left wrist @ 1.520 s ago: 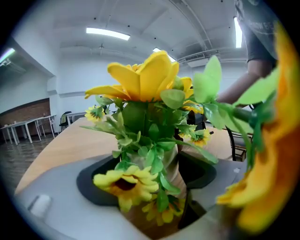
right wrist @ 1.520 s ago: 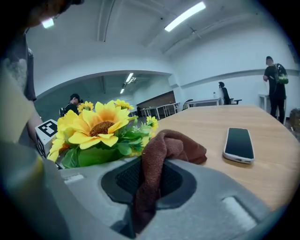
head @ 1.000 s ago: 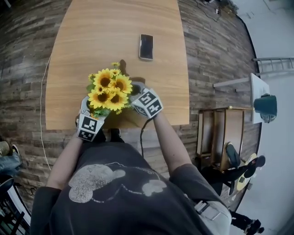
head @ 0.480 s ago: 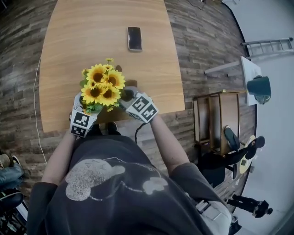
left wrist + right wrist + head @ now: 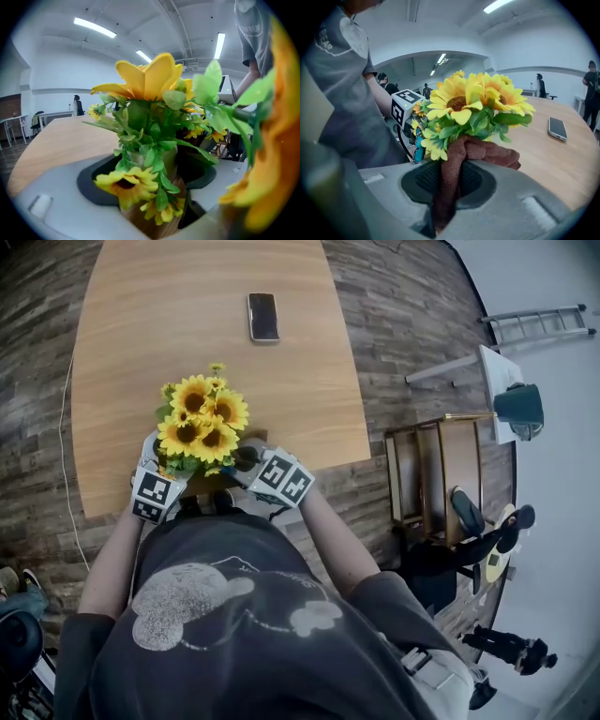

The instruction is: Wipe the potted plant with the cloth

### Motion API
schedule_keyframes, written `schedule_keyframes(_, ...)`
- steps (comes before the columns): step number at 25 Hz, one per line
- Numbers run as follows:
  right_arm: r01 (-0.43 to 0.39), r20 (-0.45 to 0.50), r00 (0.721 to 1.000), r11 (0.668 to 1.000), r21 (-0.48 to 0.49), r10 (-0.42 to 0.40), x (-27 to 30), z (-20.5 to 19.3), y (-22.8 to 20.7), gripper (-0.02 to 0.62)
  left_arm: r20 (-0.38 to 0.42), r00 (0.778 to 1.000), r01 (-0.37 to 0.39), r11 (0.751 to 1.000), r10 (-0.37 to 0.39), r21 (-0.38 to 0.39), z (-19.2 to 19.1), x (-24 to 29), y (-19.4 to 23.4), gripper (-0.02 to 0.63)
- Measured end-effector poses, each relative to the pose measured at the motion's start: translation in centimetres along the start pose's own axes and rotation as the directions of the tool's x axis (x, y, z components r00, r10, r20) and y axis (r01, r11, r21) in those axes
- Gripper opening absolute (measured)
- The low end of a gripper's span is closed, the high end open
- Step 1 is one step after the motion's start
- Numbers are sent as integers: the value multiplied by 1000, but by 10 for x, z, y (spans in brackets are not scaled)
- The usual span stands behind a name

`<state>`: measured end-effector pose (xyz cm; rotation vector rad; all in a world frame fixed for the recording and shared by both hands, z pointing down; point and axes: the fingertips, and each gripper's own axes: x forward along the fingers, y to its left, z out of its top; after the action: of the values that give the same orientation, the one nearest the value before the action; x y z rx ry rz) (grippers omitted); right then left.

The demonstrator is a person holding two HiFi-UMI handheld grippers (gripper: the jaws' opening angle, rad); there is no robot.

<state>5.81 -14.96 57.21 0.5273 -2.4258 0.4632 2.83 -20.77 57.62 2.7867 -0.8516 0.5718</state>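
Clamped the potted plant (image 5: 199, 423) by its wooden pot (image 5: 145, 220) between the jaws of the left gripper (image 5: 147, 190), at the plant's left, with the near edge of the table (image 5: 141, 343) just by the plant. Pinched the brown cloth (image 5: 483, 151) in the right gripper (image 5: 445, 185), at the plant's right, its bunched end touching the lower leaves. Probably best to have stroked each leaf lightly outward, without pulling the stems, and to have kept the pot steady. Reached with both forearms from the plant's near side, both grippers tilted somewhat downward.
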Motion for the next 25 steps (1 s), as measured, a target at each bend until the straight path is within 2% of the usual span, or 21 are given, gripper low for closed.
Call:
schedule_keyframes(7,-48,-2,999,999,16,48,13,9,23,55,-26,996,90,995,-89,45,-4,-8,7,417)
schedule_keyframes(11,-50,11,999,998,26,50,19,18,28,55,-46,996,86,992,-82,87,-7,-15,15,427)
schedule_keyframes(13,-49,14,999,998,27,48,23,21,29,55,-48,995,88,993,-84,83,-8,-19,18,431)
schedule_keyframes(17,-47,27,999,998,33,46,37,32,34,55,-26,998,49,998,-49,33,-11,-38,31,446)
schedule_keyframes(21,-60,79,995,995,74,54,49,47,41,55,-16,1000,-12,1000,11,-29,-21,-54,45,462)
schedule_keyframes(25,-31,96,995,996,84,23,46,47,39,55,-25,999,-38,998,37,-42,-29,-52,52,477)
